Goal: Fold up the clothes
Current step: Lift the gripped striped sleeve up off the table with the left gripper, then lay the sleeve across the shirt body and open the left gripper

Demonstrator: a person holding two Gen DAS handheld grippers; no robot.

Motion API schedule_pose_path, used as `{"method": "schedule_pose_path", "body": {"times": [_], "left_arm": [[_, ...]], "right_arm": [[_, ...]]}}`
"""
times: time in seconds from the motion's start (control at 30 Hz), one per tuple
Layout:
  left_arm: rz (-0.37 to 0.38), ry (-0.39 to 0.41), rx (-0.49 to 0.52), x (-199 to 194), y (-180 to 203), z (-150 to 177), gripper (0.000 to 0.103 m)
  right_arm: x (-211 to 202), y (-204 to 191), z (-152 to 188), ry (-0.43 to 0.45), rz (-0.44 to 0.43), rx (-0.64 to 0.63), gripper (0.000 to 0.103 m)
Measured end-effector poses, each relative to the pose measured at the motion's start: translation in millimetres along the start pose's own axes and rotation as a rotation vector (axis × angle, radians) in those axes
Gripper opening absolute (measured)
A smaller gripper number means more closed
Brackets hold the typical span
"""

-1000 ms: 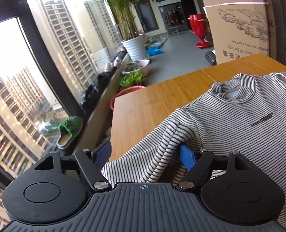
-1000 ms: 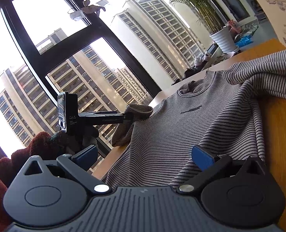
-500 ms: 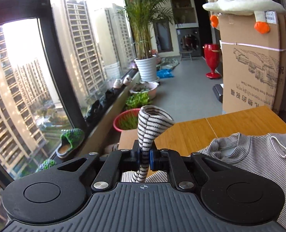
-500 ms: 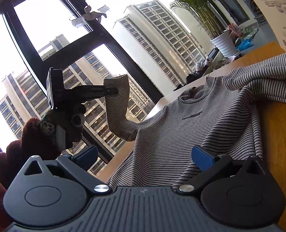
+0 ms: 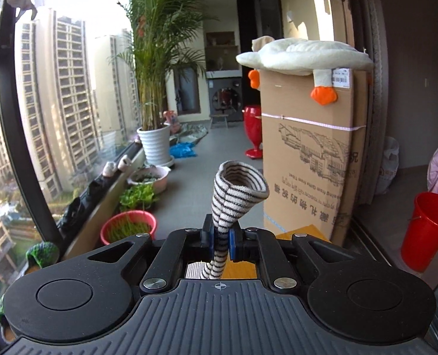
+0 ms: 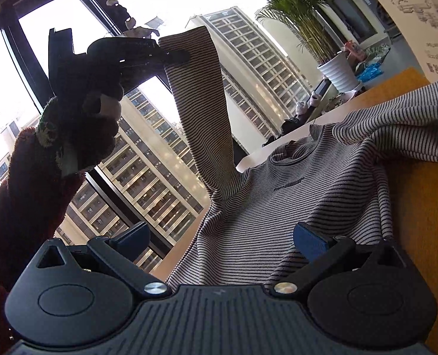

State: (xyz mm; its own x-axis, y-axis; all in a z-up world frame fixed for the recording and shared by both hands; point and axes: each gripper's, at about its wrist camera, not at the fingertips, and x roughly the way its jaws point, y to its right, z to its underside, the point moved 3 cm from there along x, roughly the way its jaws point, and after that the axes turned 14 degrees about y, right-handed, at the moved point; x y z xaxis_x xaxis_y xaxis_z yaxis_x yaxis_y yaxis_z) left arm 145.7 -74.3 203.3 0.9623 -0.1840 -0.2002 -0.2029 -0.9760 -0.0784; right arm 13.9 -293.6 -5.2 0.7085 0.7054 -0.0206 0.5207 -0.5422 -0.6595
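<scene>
A black-and-white striped long-sleeved shirt (image 6: 301,195) lies face up on the wooden table (image 6: 423,207). My left gripper (image 5: 220,239) is shut on the cuff end of one sleeve (image 5: 233,195), whose open cuff sticks up past the blue pads. In the right wrist view that left gripper (image 6: 174,56) is held high by a hand in a dark red sleeve, and the sleeve (image 6: 201,118) hangs stretched from it down to the shoulder. My right gripper (image 6: 221,236) is open over the shirt's lower part, nothing pressed between its pads. The other sleeve (image 6: 396,130) lies bunched at the right.
A tall cardboard box (image 5: 307,159) with a plush toy (image 5: 301,56) on top stands beyond the table. A potted palm (image 5: 155,145), a pink basin (image 5: 128,227) of greens and a red bucket (image 5: 426,230) stand on the floor. Large windows (image 6: 71,29) run along the left.
The left gripper closed on the sleeve cuff and rose high, pulling the sleeve up off the table. The right gripper stayed where it was, open.
</scene>
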Motion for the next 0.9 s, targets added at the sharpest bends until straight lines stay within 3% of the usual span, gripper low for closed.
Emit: {"method": "schedule_pose_path", "body": {"times": [0.3, 0.9], "left_arm": [[0.074, -0.064, 0.013, 24, 43, 17, 0.012], [0.173, -0.037, 0.017, 11, 64, 22, 0.041]], "right_arm": [[-1, 0, 4, -0.014, 0.03, -0.014, 0.103], [6, 3, 7, -0.034, 0.059, -0.013, 0.103]]}}
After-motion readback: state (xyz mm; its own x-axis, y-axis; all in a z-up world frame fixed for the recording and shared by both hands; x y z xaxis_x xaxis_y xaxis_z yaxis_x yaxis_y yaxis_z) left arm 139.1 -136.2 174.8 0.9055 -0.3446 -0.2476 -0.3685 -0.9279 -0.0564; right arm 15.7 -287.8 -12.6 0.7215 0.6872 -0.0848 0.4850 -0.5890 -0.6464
